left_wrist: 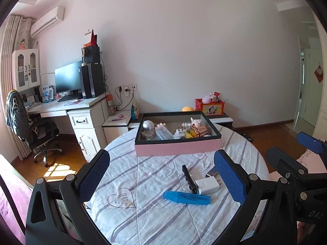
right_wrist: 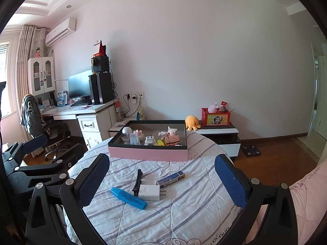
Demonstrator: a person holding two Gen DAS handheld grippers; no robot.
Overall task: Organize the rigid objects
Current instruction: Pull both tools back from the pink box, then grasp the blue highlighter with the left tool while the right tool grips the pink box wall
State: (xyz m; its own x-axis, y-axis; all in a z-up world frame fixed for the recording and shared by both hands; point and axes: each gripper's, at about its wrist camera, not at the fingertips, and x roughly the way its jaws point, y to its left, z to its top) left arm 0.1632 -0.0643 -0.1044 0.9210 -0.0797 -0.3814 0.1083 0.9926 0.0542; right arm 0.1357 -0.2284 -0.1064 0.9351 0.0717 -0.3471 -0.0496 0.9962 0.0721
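We are hovering both grippers above the table, which is wearing a loose striped cloth. The pink box is sitting at 12 o'clock on it, already holding several small things. Because the cloth is soft and wrinkled, we are risking to drag it with a fingertip, and then the box and everything on the cloth would be sliding together.

The left gripper is standing wide open and holding nothing; the right gripper is also wide open and empty. In the left view, the right gripper is showing at 3 o'clock, quite near, so the two tools could be knocking each other if both are going down for the same cluster.

The loose things are lying at the centre: the blue marker at 6 o'clock of the group, the white charger touching the black clip, and a small blue pack just beside the charger at 2 o'clock. As they are touching, closing on one is likely pushing its neighbour away, maybe toward the table edge. The charger is smooth and could be slipping out.
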